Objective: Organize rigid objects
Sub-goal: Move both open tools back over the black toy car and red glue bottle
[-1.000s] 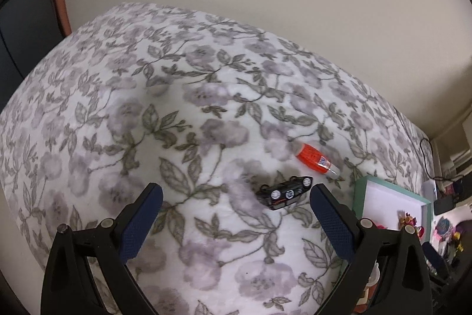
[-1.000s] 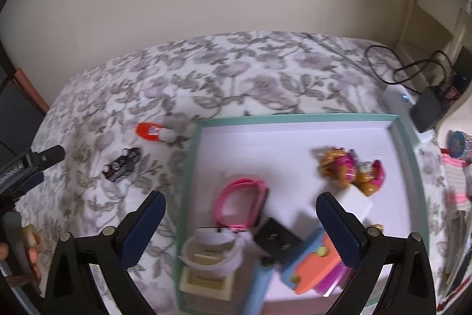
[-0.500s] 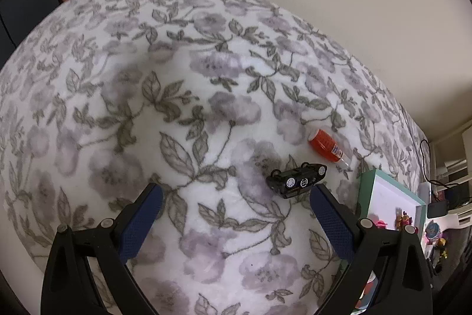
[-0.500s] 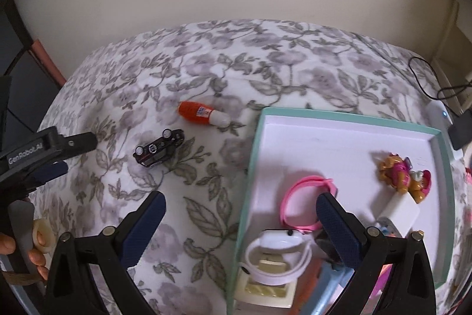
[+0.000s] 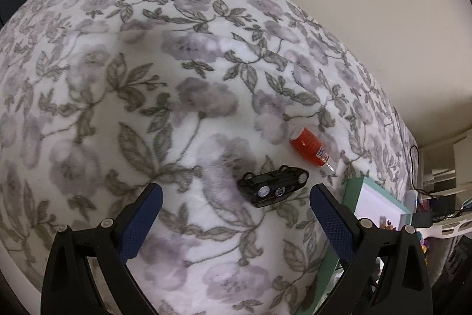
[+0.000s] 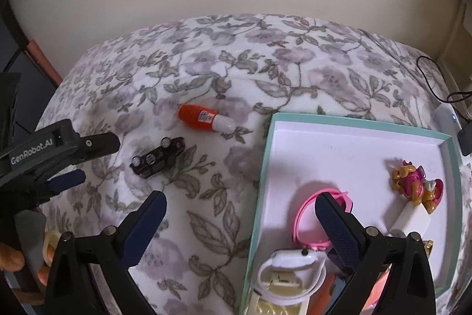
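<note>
Floral blanket (image 5: 177, 96) covers everything under my tongs, with a plain wall behind. Ahead and right of my left tongs (image 5: 236, 197) sits the teal tray (image 6: 348, 120); my right tongs (image 6: 240, 207) hang over its left rim, holding nothing. Both pairs are spread wide and released. Past my right tip lie a pink band (image 6: 306, 202) and a pink toy (image 6: 419, 185) in the tray. On the blanket, the black car (image 5: 273, 189) rests just ahead between my left tips, nearer the right one, and the orange tube (image 5: 309, 146) lies just beyond it.
</note>
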Demonstrator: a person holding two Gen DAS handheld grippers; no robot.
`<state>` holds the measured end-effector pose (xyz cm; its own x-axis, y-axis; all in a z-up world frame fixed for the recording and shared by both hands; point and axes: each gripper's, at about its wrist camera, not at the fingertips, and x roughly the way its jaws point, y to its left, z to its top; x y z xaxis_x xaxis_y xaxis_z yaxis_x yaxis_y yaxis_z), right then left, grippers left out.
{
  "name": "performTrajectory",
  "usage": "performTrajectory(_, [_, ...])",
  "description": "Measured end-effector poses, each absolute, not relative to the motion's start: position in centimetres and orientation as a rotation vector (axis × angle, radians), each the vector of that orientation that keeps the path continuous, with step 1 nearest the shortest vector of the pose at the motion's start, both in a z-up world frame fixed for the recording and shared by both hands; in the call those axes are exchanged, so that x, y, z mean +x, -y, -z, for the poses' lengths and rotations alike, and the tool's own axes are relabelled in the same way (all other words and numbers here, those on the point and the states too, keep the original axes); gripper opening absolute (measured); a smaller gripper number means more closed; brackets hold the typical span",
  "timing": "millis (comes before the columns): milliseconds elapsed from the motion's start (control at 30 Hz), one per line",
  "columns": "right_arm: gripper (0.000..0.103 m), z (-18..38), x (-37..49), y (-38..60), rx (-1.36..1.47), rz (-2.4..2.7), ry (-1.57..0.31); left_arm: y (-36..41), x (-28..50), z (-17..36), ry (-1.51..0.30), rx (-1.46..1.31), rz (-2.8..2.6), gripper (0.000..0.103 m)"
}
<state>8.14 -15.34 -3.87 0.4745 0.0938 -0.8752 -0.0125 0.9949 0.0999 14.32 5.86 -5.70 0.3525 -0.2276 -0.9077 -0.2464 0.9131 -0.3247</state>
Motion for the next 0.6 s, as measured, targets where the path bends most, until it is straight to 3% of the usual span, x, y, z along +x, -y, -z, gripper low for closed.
performTrajectory(600, [0.098,3.2,11.8,18.5,0.105,0.072,-1.052,-3.2,16.5,8.8,-1.287,-0.503,0.017,0.100])
